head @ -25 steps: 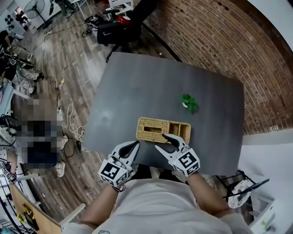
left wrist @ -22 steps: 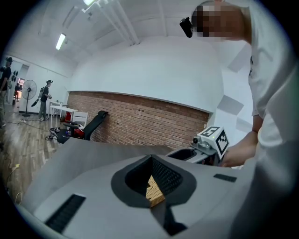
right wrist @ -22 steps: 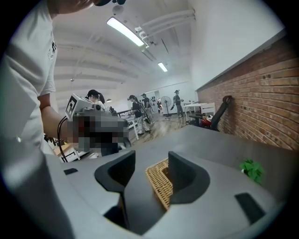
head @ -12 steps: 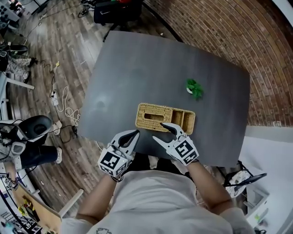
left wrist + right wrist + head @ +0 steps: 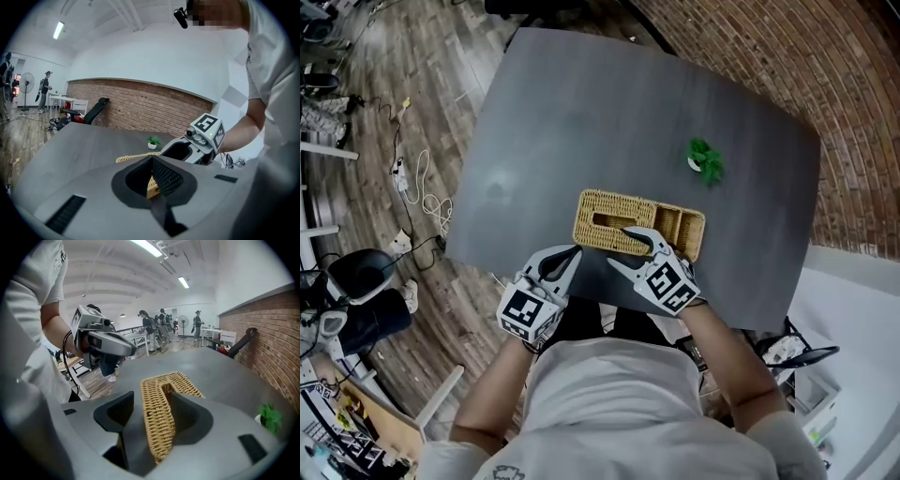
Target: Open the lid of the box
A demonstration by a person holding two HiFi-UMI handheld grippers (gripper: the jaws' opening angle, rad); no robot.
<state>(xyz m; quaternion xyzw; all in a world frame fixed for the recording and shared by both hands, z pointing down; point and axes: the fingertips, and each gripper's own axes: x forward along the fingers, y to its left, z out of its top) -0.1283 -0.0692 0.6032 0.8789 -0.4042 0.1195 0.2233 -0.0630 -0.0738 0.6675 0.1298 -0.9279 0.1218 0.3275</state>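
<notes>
We are in an open workroom, part lab and part studio. In the head view a bare brick wall [image 5: 750, 56] runs along the upper right. Worn wooden floorboards [image 5: 403, 84] fill the upper left, with loose cables [image 5: 417, 192] lying across them beside a plain grey table [image 5: 581, 122]. In the right gripper view we see strip lights [image 5: 183, 282] on a white ceiling, a standing fan [image 5: 182, 320], white work tables [image 5: 213, 331] and several people [image 5: 154, 329] standing in the background.

Left hand-held gripper [image 5: 574, 250] closed; right hand-held gripper's [image 5: 619, 247] jaws opening astride box [image 5: 600, 208].
</notes>
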